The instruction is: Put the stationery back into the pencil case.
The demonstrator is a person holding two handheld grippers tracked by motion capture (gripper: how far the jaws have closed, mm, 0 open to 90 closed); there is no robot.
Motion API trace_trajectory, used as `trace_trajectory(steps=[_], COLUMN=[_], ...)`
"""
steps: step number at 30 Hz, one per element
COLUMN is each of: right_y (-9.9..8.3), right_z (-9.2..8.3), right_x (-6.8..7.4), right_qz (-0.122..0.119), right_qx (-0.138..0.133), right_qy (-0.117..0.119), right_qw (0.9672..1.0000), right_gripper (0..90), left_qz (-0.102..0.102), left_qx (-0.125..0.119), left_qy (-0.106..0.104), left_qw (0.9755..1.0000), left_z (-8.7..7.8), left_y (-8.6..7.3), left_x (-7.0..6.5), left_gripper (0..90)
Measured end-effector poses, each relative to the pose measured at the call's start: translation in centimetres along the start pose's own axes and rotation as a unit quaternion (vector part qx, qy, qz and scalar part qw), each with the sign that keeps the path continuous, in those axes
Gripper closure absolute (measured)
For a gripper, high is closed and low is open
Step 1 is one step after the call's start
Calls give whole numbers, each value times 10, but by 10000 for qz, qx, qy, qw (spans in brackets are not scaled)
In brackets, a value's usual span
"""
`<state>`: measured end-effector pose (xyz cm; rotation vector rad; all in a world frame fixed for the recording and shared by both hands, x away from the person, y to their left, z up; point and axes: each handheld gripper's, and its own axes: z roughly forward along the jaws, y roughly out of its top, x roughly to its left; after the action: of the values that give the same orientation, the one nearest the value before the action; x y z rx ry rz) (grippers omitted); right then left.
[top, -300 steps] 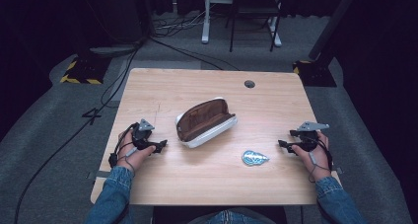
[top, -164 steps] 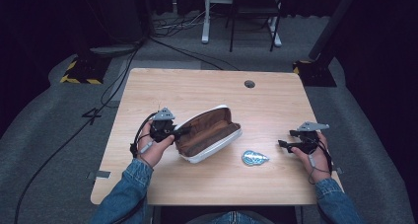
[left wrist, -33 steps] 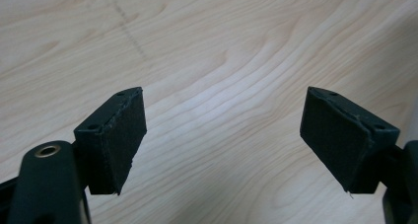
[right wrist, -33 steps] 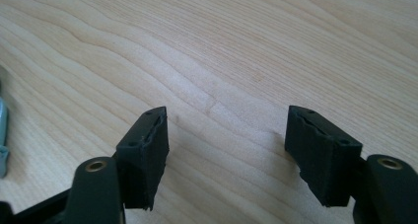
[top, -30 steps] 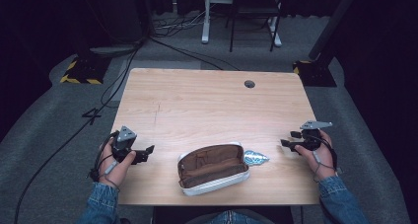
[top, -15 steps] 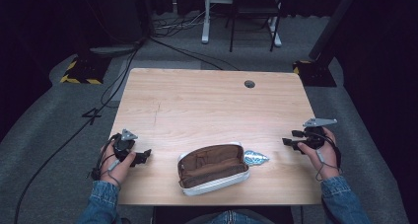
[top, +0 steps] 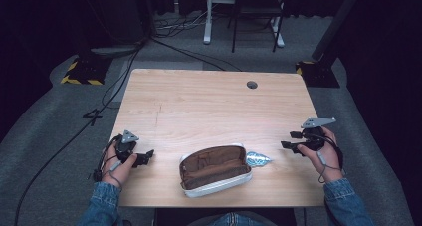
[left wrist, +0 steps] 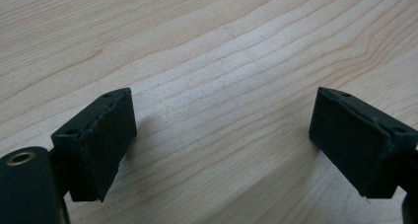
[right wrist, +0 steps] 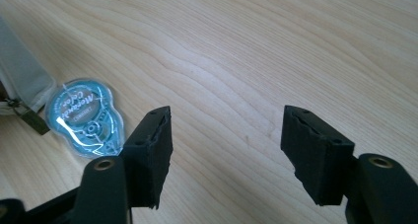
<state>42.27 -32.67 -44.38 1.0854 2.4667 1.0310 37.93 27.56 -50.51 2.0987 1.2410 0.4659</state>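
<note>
Pouch [top: 215,169] relocated from table [top: 209,106] centre to lower centre, blue packet [top: 258,159] touching its right end. Left gripper [top: 147,156] jaws just opened wide, empty. Right gripper [top: 287,145] part open, empty. Packet light, slippery, thin; grip by edges.

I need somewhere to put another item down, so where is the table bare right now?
The far half of the table, from the cable hole down to the open pouch, is bare. The near edge is crowded: pouch touching the blue packet.
</note>
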Motion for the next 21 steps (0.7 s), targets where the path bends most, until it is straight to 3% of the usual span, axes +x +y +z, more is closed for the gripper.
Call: trace_trajectory(steps=[9, 21], right_y=[9, 29], right_z=[-1, 9], right_x=[14, 38], right_qz=[-195, -699], right_qx=[126, 353], right_qy=[178, 466], right_qw=[9996, 9958], right_gripper=[356, 354], left_qz=[-17, -39], left_qx=[-7, -11], left_qy=[15, 17], left_qw=[10000, 10000], left_z=[1, 1], left_y=[0, 0], left_x=[-1, -1], left_gripper=[102, 103])
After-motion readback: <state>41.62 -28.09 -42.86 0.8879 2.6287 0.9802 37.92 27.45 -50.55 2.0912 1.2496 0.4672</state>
